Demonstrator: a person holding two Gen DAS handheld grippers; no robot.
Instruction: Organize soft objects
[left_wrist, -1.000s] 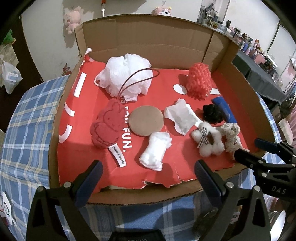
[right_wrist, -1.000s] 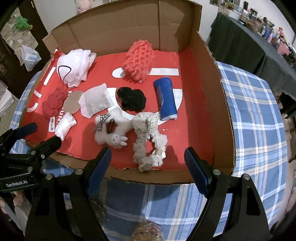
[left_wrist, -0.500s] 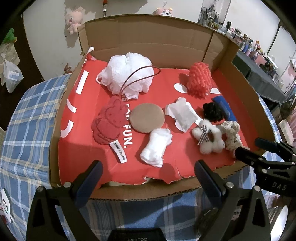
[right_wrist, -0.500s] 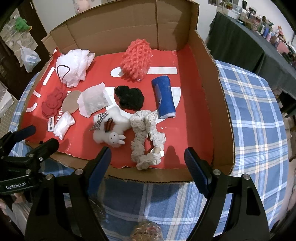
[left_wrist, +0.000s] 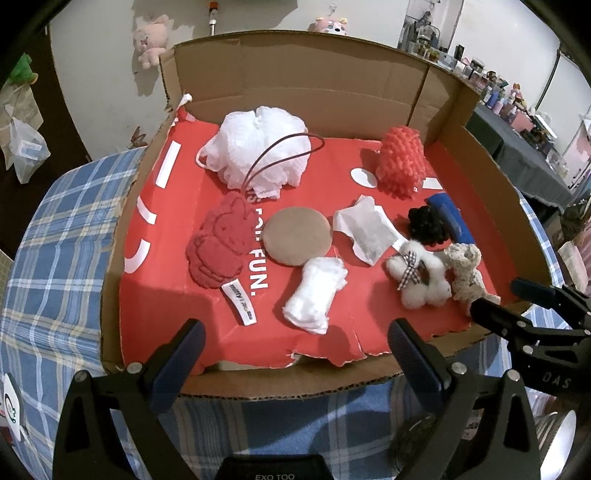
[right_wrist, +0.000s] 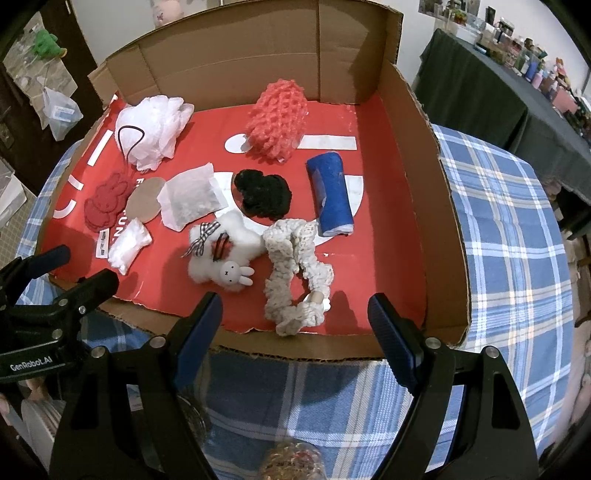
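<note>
A cardboard box (left_wrist: 295, 74) with a red floor sits on the plaid-covered bench (left_wrist: 51, 266). From the left it holds a red bunny cloth (left_wrist: 218, 245), a white mesh puff (left_wrist: 258, 147) behind it, a brown disc (left_wrist: 297, 236), a white roll (left_wrist: 314, 295), a paper sachet (right_wrist: 194, 199), a white plush scrunchie (right_wrist: 221, 254) (with a tiny rabbit face), a black scrunchie (right_wrist: 264, 194), a red knit pouf (right_wrist: 279, 120), a cream lace scrunchie (right_wrist: 291, 269) and a blue roll (right_wrist: 330, 194). The left hand-held gripper (left_wrist: 291, 356) and right hand-held gripper (right_wrist: 295, 330) hover at the near edge, both spread and holding nothing.
</note>
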